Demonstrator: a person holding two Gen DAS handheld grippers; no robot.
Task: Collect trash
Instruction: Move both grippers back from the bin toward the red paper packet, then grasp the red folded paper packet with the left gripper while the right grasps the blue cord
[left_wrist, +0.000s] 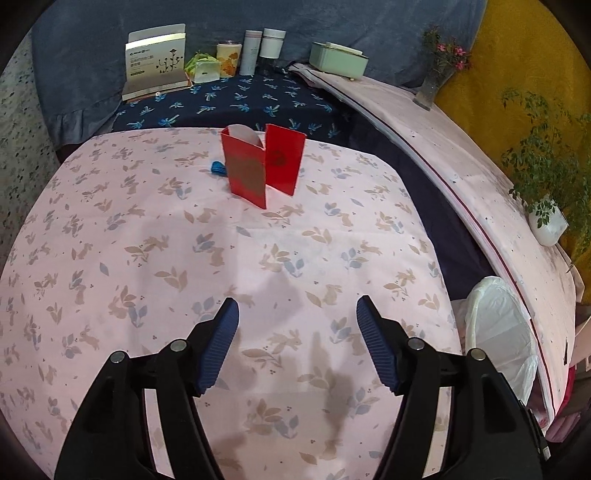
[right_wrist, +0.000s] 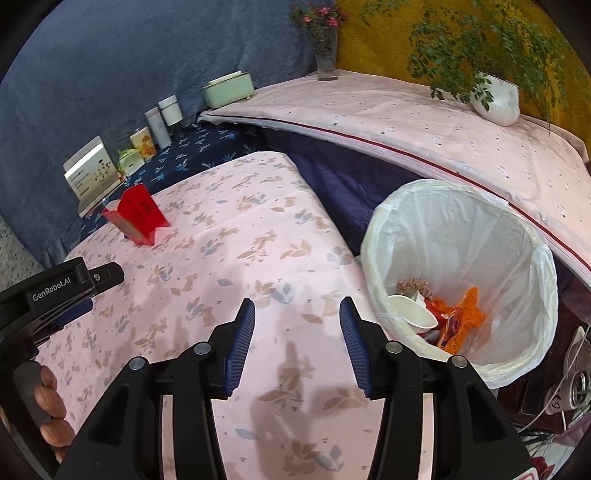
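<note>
Left wrist view: my left claw gapes wide and empty, with the red packet standing upright straight ahead, well apart, on the bench. My right claw, also open and empty, sits farther away, near the bin.

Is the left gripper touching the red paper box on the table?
Apart. In the left wrist view the open left gripper is empty, and a wide stretch of pink tablecloth lies between its fingertips and the red paper box.
</note>
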